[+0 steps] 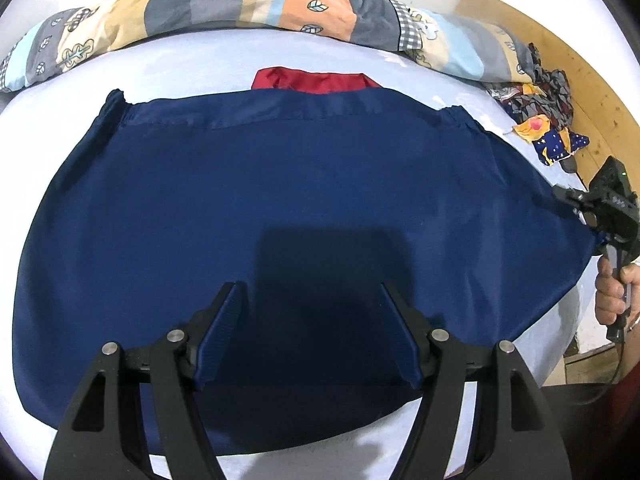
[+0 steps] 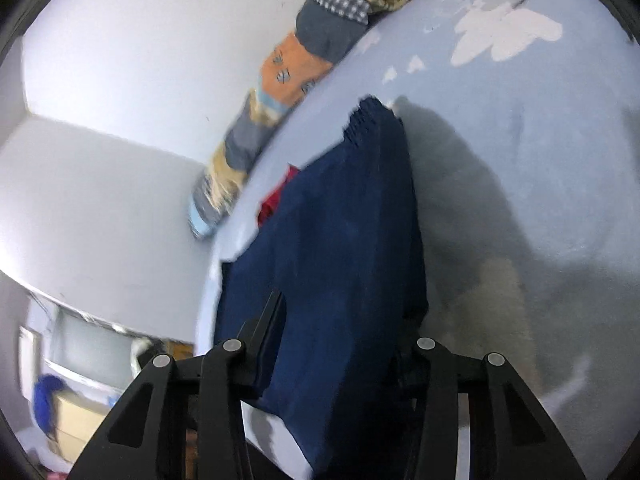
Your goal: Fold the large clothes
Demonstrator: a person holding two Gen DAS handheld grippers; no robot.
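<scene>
Navy, smooth fabric fills the left wrist view: a large blue garment (image 1: 280,200) lies spread flat on the pale bed sheet (image 1: 192,64), its gathered elastic edge toward the far side. A red cloth (image 1: 316,80) peeks out from under that far edge. The left claw (image 1: 314,292) hovers over the near part of the garment with its blue-padded fingers (image 1: 224,332) spread wide, gripping nothing. At the right edge, the right claw (image 1: 568,196), carried in the person's hand (image 1: 612,292), meets the garment's corner, which is drawn to a point there. A rolled patchwork quilt (image 1: 256,8) runs along the far side of the bed, and a small heap of patterned clothes (image 1: 544,120) sits by the wooden bed board (image 1: 580,60).

From the right wrist view, which is tilted and blurred, the blue garment (image 2: 344,248) hangs draped between and over the right claw (image 2: 340,320), lifted off the sheet (image 2: 520,160). Fabric covers one finger, so whether the claw is clenched on it cannot be told. The quilt (image 2: 280,80) lies beyond.
</scene>
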